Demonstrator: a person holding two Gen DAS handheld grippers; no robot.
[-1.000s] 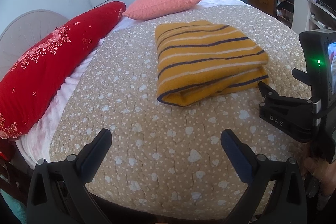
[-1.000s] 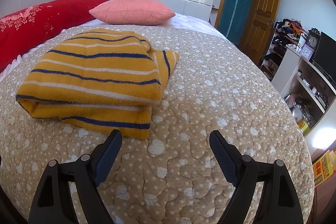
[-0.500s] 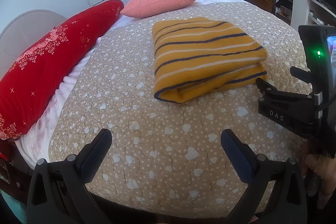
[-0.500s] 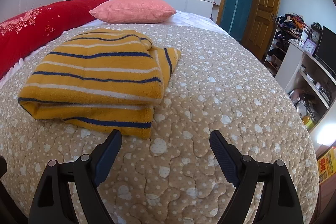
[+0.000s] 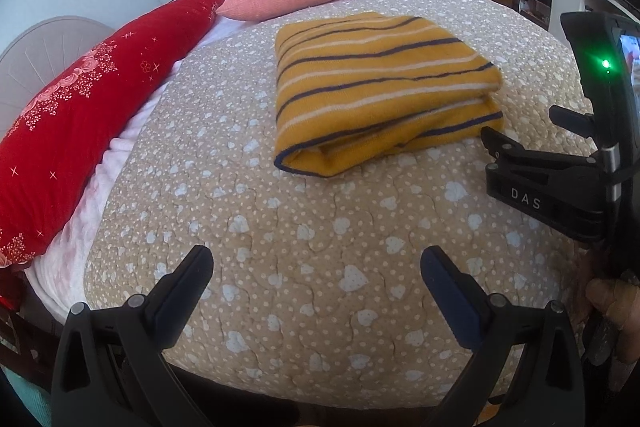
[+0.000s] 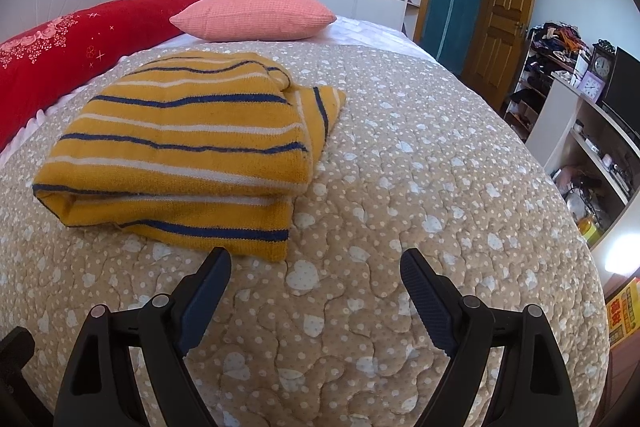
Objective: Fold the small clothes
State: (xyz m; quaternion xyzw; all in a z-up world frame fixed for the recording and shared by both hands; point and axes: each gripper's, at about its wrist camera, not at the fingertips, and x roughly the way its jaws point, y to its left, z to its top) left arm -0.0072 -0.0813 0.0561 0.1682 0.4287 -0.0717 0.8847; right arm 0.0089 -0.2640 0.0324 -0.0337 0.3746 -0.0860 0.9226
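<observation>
Two sets of jaws, and I'm holding both wide apart with nothing between them, hovering over the quilted bedspread [image 6: 420,155] that is filling most of both views. Behind it a red bolster [image 5: 72,131] and a pink pillow [image 6: 256,13] are lying at the head. Next in size, the yellow striped garment [image 5: 372,83] is sitting folded on the quilt, well ahead of my left gripper [image 5: 316,277] and just beyond the left jaw of my right gripper [image 6: 316,275], touching neither. I'm judging the fold nearly done: one corner is poking out on the far right side, so I'm thinking of tucking it under, pinching low at the edge and pressing flat without dragging the stack. Off to the right, open shelves [image 6: 592,147] are holding clutter, a clock among it; the rest is probably clothing and small bottles, but I'm seeing it too small to say.
</observation>
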